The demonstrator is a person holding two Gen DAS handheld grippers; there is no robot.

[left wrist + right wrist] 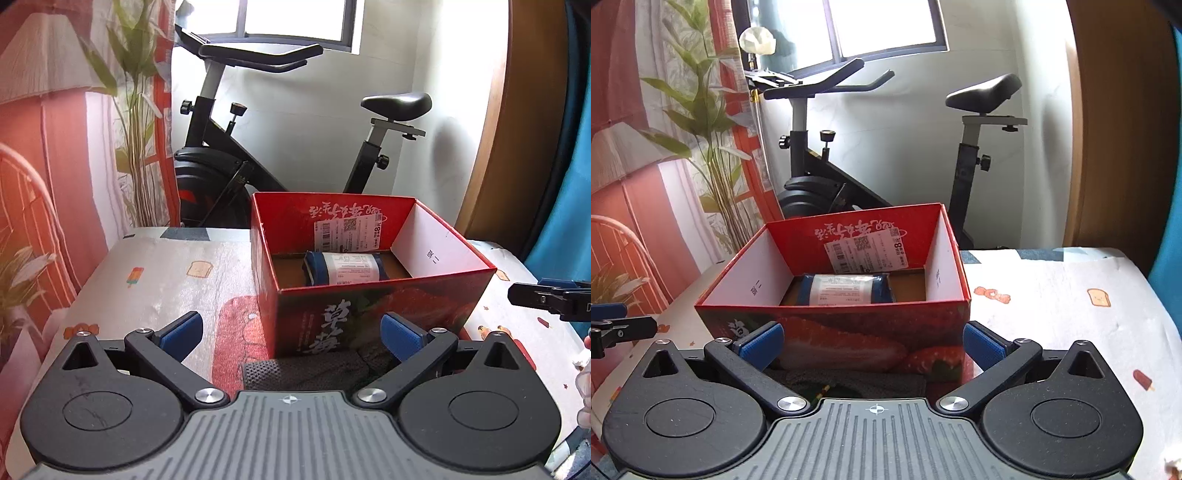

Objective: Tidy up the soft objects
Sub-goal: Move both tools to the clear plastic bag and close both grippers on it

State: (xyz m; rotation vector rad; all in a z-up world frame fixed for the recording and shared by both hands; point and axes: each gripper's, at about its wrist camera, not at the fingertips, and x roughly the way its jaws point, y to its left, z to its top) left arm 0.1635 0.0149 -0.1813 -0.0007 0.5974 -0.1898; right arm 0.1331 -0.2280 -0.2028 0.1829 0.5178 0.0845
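Observation:
A red strawberry-print box stands open on the table. Inside it lies a dark blue soft roll with a white label. A dark grey mesh cloth lies on the table against the box's near wall, just below both grippers. My left gripper is open, its blue pads wide apart with nothing between them. My right gripper is open too, its blue pads spread in front of the box wall. The right gripper's side shows at the left wrist view's right edge.
The table wears a pale cloth with small food prints. An exercise bike stands behind the table under a window. A red patterned curtain and a green plant fill the left.

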